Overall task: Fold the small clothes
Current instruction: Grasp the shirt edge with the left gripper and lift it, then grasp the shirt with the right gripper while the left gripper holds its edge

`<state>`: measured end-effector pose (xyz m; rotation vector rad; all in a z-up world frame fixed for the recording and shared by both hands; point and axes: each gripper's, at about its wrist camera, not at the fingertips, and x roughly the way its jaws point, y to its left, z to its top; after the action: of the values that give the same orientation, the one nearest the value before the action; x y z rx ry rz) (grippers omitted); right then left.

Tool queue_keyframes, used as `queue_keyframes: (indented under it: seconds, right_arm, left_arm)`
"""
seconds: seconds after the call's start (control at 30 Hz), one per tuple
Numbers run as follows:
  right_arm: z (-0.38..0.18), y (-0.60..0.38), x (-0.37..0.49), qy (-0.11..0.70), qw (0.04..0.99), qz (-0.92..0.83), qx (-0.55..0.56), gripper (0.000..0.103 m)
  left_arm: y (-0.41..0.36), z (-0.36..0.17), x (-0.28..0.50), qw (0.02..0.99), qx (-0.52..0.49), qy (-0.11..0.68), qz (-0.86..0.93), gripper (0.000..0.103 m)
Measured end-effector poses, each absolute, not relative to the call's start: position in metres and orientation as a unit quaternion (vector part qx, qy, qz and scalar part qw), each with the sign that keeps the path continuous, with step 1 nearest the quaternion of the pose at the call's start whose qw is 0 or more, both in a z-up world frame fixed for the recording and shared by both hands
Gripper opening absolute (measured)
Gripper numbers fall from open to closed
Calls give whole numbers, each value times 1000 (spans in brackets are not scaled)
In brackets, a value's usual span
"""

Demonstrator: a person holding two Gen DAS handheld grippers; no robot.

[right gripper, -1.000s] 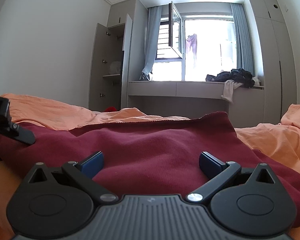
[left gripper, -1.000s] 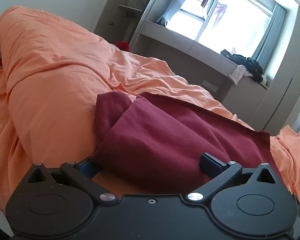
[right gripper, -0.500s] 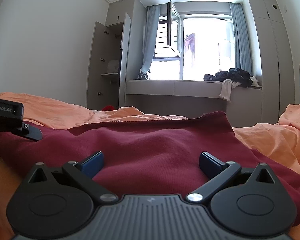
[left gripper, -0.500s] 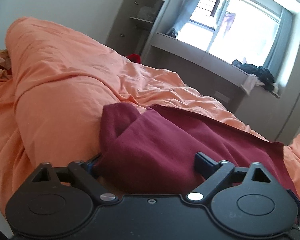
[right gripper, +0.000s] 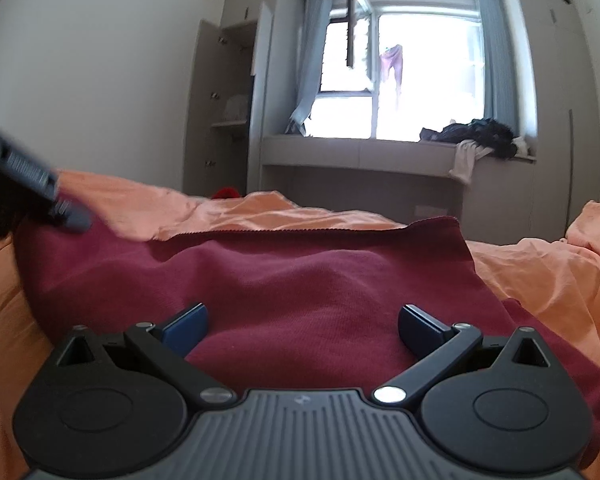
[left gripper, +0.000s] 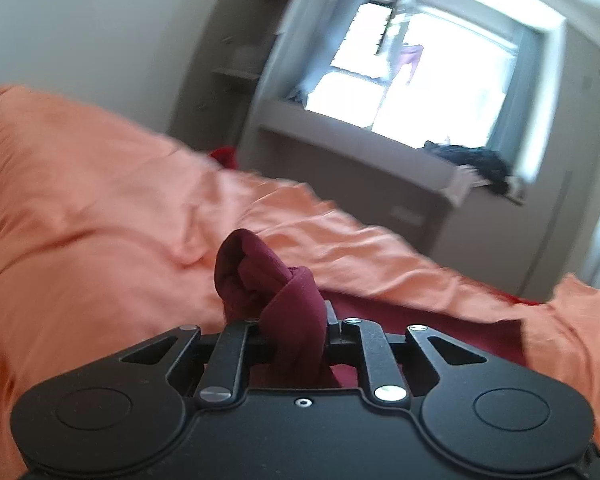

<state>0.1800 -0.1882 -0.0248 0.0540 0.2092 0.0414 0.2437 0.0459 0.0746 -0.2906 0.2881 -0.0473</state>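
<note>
Left tongs (left gripper: 290, 326) were clamped on a bunched corner of the maroon garment (right gripper: 300, 280), likely so that edge could be lifted & carried over for a fold. Right tongs (right gripper: 302, 322) hovered wide apart, gripping nothing, just above the cloth's near middle, perhaps ready to pin it. Garment lay spread on the orange bedding (right gripper: 540, 264), w/ its far hem straight. Left view was blurred.

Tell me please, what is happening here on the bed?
A person is folding a dark red garment on an orange duvet, with tongs in each hand. The left tongs are shut on a bunched corner of the garment. The right tongs are open, low over the spread cloth, gripping nothing yet.
</note>
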Motion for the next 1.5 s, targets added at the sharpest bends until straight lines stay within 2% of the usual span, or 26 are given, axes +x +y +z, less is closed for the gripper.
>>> queue_keyframes:
  seconds: [0.3,0.5,0.77,0.9,1.0,1.13,1.23,1.33,1.43,1.5]
  right_arm:
    - [1,-214,157,134,990,42,-6,103]
    - [18,-274,140,158,987,28,19,103]
    - [5,-364,117,180,980,-75,40,103]
    - [-10,-394,119,205,969,-105,84,103]
    - [-12,-412,116,182,969,-96,137,103]
    - [-15,-436,117,141,960,-47,237,103]
    - [-20,-451,121,130,944,-34,302,103]
    - [-23,-457,124,125,940,-32,316,103]
    - [-24,-455,128,113,941,1,318,103]
    - [-23,-447,132,110,941,21,319,103]
  left_arm:
    - [-21,126,245,982,-102,105,-118,16]
    - [-81,136,242,976,-68,105,-178,15]
    - [-153,97,224,958,2,144,-250,15]
    - [-172,66,213,958,48,144,-244,16]
    - [-177,56,209,956,66,152,-240,19]
    - [-175,53,206,952,70,161,-249,30]
    - [-170,57,199,951,65,160,-258,50]
    - [-165,58,187,951,68,154,-261,63]
    - [-156,61,171,952,77,139,-261,72]
    - [-148,60,159,954,96,126,-254,73]
